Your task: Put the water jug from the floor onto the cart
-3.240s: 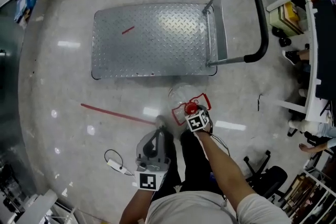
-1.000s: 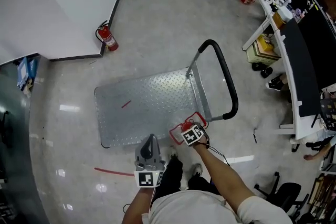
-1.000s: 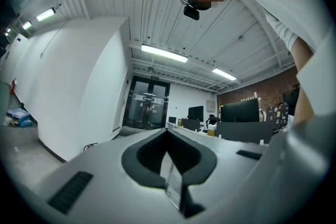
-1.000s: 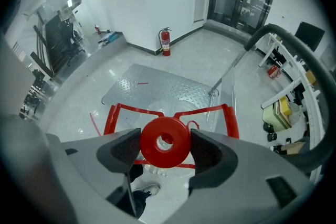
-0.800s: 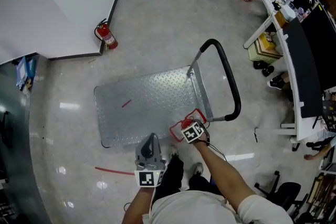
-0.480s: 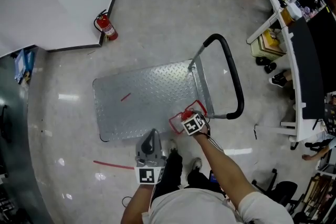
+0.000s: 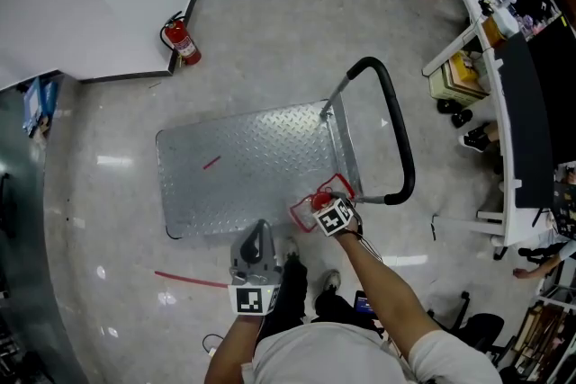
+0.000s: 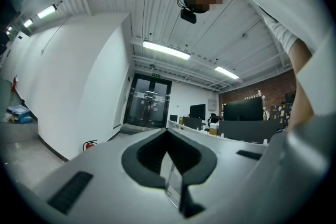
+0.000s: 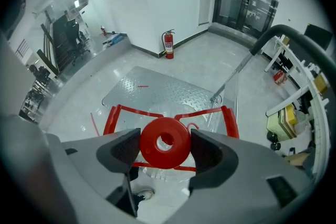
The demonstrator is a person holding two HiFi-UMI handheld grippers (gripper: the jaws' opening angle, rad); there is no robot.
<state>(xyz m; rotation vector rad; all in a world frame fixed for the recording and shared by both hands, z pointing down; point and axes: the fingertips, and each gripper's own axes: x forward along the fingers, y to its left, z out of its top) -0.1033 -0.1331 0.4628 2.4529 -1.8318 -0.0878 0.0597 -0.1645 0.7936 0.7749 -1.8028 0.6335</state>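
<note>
The water jug (image 9: 157, 171) is clear plastic with a red cap (image 9: 165, 142) and a red handle frame (image 9: 126, 111). My right gripper (image 9: 165, 145) is shut on the cap, one jaw at each side, and the jug hangs under it. In the head view the right gripper (image 7: 324, 202) holds the jug (image 7: 310, 209) off the floor at the near right corner of the cart (image 7: 243, 166). The cart is a steel tread-plate deck with a black loop handle (image 7: 400, 135). My left gripper (image 7: 259, 234) is beside my leg and points up; its jaws (image 8: 169, 165) meet with nothing between them.
A fire extinguisher (image 7: 182, 41) stands by the white wall at the far left. Desks with clutter (image 7: 504, 58) run along the right side. A red strip (image 7: 189, 279) lies on the floor left of my feet, and an office chair base (image 7: 477, 319) is at the lower right.
Since 3.2 s ago the view has risen and the jug has come up off the floor in my right gripper. Over the last second it has stayed at the cart's near right corner.
</note>
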